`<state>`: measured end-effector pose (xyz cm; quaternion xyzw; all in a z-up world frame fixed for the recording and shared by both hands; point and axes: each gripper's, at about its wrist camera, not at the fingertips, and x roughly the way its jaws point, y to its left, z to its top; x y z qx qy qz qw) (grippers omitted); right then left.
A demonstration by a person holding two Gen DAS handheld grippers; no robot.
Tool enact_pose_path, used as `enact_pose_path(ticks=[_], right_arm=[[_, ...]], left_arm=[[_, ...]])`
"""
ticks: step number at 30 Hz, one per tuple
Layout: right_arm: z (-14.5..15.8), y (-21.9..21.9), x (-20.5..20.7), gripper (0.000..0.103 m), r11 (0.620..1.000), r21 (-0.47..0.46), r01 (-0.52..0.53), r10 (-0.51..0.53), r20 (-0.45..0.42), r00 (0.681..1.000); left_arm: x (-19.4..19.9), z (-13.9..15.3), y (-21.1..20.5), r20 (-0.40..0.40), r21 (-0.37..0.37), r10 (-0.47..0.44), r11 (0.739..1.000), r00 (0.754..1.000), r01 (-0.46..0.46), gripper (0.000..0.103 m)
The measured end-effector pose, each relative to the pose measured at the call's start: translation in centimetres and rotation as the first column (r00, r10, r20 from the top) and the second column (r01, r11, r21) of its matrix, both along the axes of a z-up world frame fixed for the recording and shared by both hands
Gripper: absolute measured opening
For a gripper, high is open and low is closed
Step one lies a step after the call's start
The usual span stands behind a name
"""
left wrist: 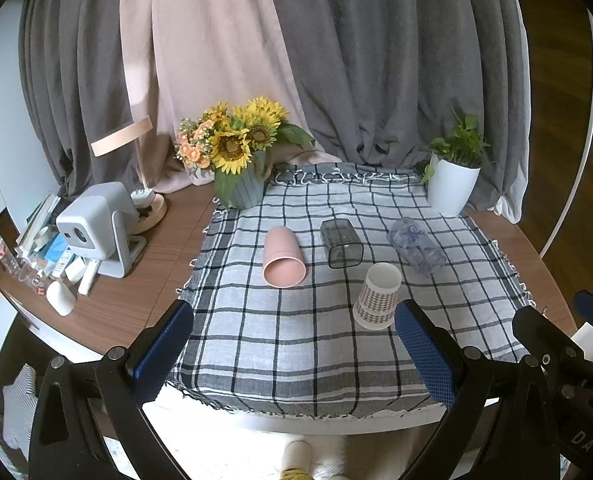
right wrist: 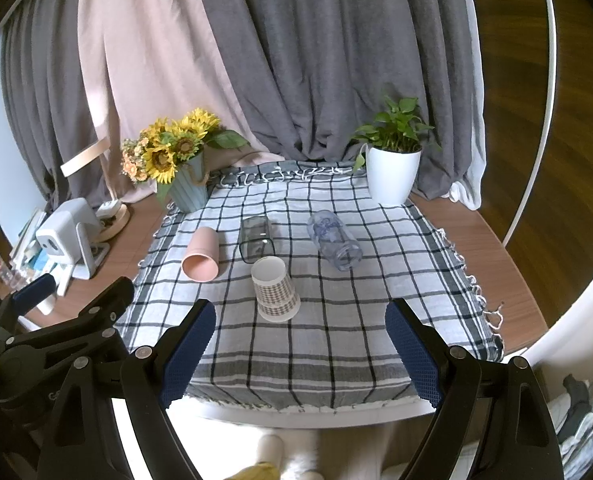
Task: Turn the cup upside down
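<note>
Ahead of the empty, wide-apart left hand-held gripper, a pink cup is seen lying on its side on the checked cloth, while the checked paper cup stands inverted just beyond the equally spread, empty right hand-held gripper.

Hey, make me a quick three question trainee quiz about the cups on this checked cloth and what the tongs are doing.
1. True or false: the checked paper cup stands with its wide mouth down.
2. Which cup lies nearest the sunflowers? A) pink cup B) dark clear cup C) blue-print clear cup
3. Fill in: the left tongs and right tongs are both ____ and hold nothing.

Key: 1 true; 2 A; 3 open.
</note>
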<state>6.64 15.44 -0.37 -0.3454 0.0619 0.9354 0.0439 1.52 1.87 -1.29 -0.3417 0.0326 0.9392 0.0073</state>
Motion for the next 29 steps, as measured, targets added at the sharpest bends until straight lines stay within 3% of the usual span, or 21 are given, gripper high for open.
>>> enact_pose_path(ticks=[29], right_arm=[[-0.33, -0.34, -0.49, 0.087, 1.0, 0.01, -0.008, 0.008, 0.01, 1.0]], left_arm=[[-0.07, -0.58, -0.35, 0.008, 0.001, 0.004, 1.0, 1.0, -0.004, 0.103]])
